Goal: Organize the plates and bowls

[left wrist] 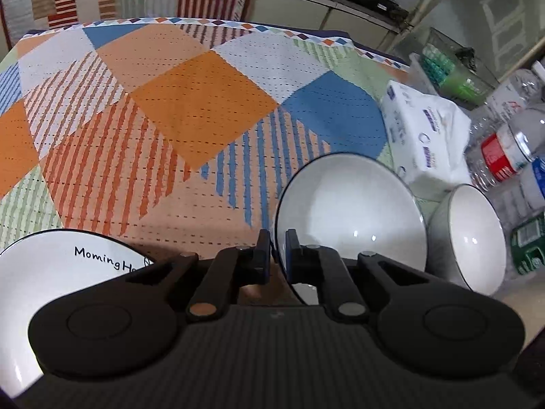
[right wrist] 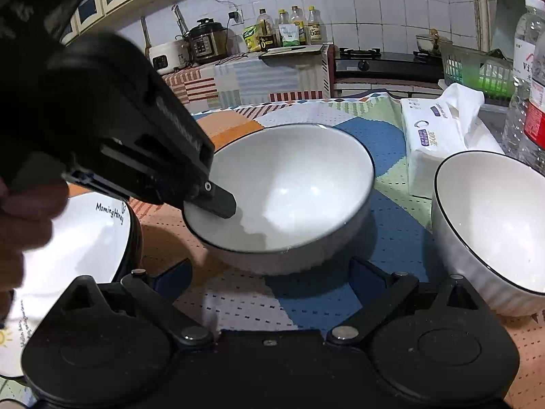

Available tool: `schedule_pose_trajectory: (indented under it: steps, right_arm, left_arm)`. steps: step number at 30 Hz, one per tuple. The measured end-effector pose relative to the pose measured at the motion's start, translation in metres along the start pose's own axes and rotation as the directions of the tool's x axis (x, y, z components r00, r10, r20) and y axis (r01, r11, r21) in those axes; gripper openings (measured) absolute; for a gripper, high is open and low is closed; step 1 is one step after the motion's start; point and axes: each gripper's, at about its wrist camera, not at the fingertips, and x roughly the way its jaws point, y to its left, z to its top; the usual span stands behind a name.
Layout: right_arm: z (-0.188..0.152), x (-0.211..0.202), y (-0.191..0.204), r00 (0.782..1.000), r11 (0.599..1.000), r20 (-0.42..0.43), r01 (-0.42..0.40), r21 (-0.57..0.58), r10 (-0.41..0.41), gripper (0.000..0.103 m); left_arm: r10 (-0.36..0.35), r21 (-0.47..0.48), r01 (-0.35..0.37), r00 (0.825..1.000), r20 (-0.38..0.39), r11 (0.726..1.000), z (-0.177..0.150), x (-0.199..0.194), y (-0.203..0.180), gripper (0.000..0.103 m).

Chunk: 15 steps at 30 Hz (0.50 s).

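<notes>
Left wrist view: left gripper (left wrist: 277, 242) has its jaws closed on the near rim of the middle bowl (left wrist: 351, 211), one finger outside the wall, one inside. That bowl sits at about 1 o'clock from the gripper on the patchwork-cloth bench (left wrist: 190, 102). Second bowl (left wrist: 470, 235) at 3 o'clock, just beside the first; whether they touch I cannot tell. Plate (left wrist: 68, 272) with "Morning Honey" lettering at 9 o'clock, partly hidden by the gripper body. Only this view shows the wide bare stretch of cloth out to 12 o'clock.

Right wrist view: right gripper (right wrist: 269, 269) jaws spread wide, nothing between them, the gripped bowl (right wrist: 289, 187) just ahead at 12 o'clock. This view alone shows the left gripper (right wrist: 221, 201) from outside, pinching the bowl rim at 9 o'clock, with part of a hand (right wrist: 20, 225) at the left edge. It also shows the counter behind with a pressure cooker (right wrist: 206, 41) and four bottles (right wrist: 289, 29) in a row.

Count: two bowls, one plate (right wrist: 85, 238), one tissue pack (right wrist: 432, 136), several plastic water bottles (left wrist: 504, 150) at far right, exact number unclear.
</notes>
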Motion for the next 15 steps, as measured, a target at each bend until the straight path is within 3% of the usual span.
schedule_pose_trajectory:
  steps: [7,15]
  right_arm:
    - [-0.001,-0.003,0.010,0.999,0.996,0.000,0.044,-0.082,-0.045,0.100]
    - [0.006,-0.044,0.026,0.999,0.974,0.050,0.011,-0.225,0.001,0.100]
  left_arm:
    - [-0.015,0.038,0.017,0.999,-0.042,0.999,-0.004,-0.022,-0.001,0.007]
    - [-0.056,0.036,0.058,0.997,-0.055,0.998,-0.012,-0.074,-0.001,0.009]
